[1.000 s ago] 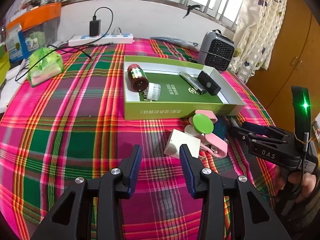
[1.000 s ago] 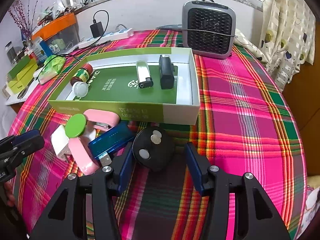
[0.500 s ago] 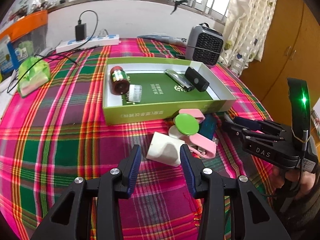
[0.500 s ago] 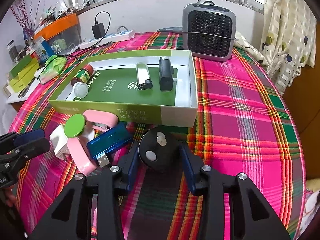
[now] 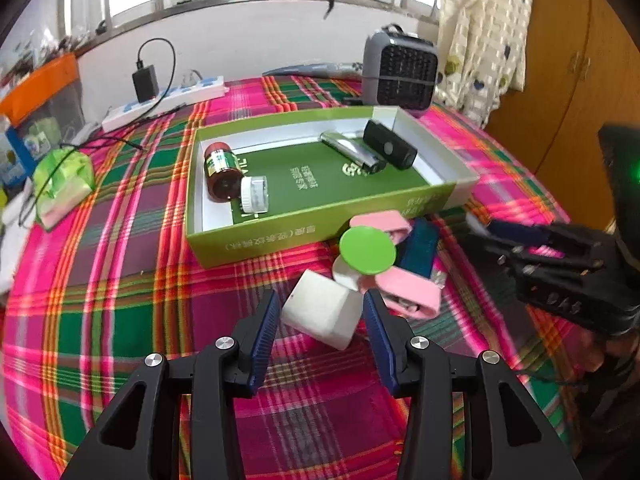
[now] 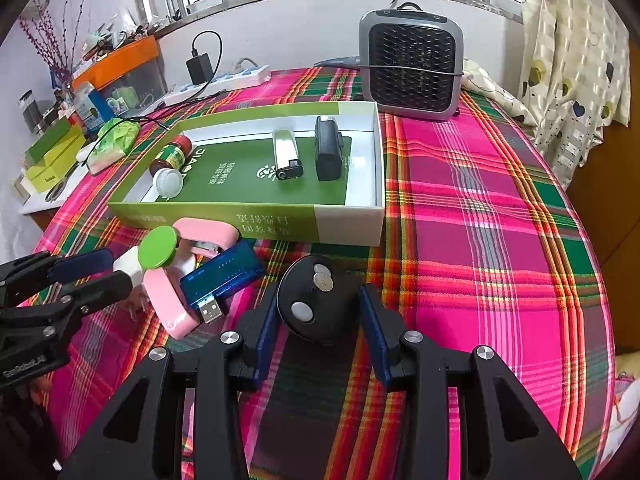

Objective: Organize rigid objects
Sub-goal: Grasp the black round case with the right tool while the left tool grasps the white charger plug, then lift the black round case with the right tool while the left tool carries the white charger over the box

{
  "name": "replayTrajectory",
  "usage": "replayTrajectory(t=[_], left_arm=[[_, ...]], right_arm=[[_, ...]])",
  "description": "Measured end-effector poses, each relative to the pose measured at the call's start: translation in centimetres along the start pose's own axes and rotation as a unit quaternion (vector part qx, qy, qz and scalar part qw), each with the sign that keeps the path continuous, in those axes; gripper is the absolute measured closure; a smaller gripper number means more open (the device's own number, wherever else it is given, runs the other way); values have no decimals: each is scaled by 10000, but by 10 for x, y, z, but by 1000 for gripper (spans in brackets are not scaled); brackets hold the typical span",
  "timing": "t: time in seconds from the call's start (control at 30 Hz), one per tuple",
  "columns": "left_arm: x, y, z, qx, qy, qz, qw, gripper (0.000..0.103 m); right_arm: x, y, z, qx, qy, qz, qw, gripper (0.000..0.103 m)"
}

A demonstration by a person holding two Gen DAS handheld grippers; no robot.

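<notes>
In the left wrist view my left gripper straddles a white cube-shaped plug lying on the plaid tablecloth. Its jaws are opening and the pads stand just off the cube's sides. My right gripper is shut on a black round disc with silver buttons, in front of the green box. A green round lid, pink clips and a blue USB stick lie piled between the two grippers. The box holds a brown bottle, a silver lighter and a black device.
A grey fan heater stands behind the box. A white power strip with a black charger and cable lies at the back left, near a green packet. The round table's edge drops away on the right toward a wooden cabinet.
The left gripper advanced until the white cube sits between its fingers, and its jaws widened. The right gripper's jaws narrowed onto the black disc and then stayed still.
</notes>
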State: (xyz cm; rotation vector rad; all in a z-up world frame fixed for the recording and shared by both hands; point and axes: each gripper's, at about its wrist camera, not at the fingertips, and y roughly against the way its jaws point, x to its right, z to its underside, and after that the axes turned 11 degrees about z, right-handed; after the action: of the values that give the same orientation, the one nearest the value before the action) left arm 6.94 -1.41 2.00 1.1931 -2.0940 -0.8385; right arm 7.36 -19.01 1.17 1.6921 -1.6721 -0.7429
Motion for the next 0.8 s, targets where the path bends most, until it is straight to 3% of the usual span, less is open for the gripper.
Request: replayTrajectory(t=[0.43, 0.8], left_arm=[[0, -8, -1, -132, -100, -2, 9999, 57], [-9, -10, -2, -95, 216, 256, 9994, 58]], right_arm=[[2, 1, 0, 28, -60, -134, 9999, 62], [2, 0, 1, 26, -70, -163, 9998, 62]])
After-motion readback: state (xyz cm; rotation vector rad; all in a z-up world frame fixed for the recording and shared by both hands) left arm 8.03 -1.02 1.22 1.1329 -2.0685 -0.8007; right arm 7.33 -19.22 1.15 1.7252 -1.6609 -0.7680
